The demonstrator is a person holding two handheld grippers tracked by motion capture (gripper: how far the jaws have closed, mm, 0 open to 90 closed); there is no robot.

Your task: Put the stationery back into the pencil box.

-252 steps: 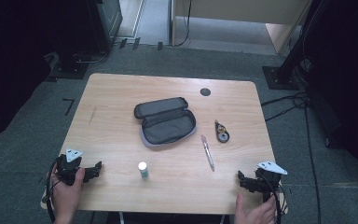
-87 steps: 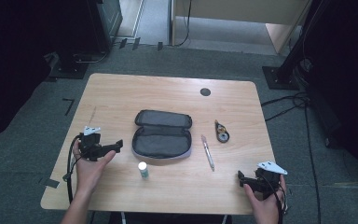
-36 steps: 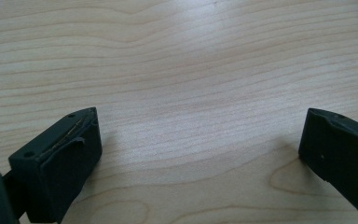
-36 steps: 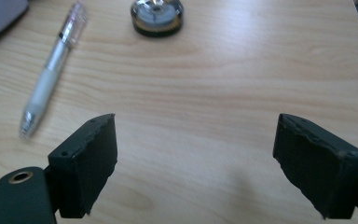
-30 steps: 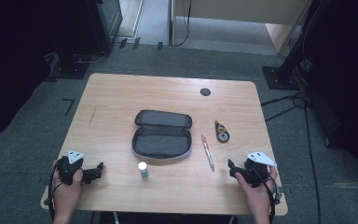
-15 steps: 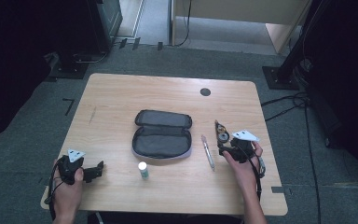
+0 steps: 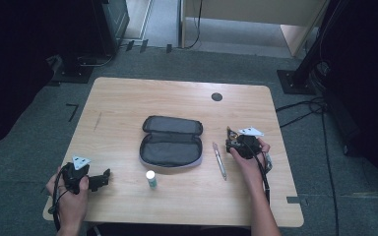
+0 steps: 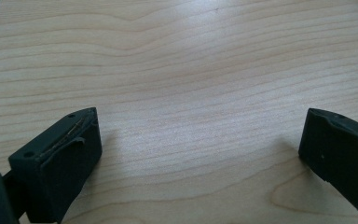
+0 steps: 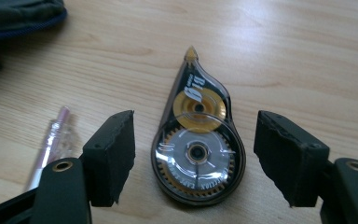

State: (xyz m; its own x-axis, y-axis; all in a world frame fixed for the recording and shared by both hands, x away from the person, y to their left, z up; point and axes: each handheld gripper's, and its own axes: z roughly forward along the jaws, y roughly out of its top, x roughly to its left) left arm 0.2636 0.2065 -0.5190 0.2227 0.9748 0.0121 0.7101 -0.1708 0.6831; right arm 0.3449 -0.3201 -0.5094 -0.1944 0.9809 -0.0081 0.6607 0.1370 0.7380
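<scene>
Straddling item: correction tape dispenser [image 9: 196, 148], flat on table [image 7: 128, 103], right of pencil case [image 7: 170, 147]. Right gripper [image 9: 193, 156] jaws just closing, not yet touching. Left gripper [image 8: 196, 154] open, empty. Risk: rounded shell squirting from pads if off-centre.

A clear smoky correction-tape dispenser [image 9: 198, 149] is showing gold and silver wheels. The pencil case [image 7: 171, 142] is looking dark grey, the pen [image 9: 51, 140] pinkish, the table [image 7: 128, 98] pale woodgrain.
</scene>
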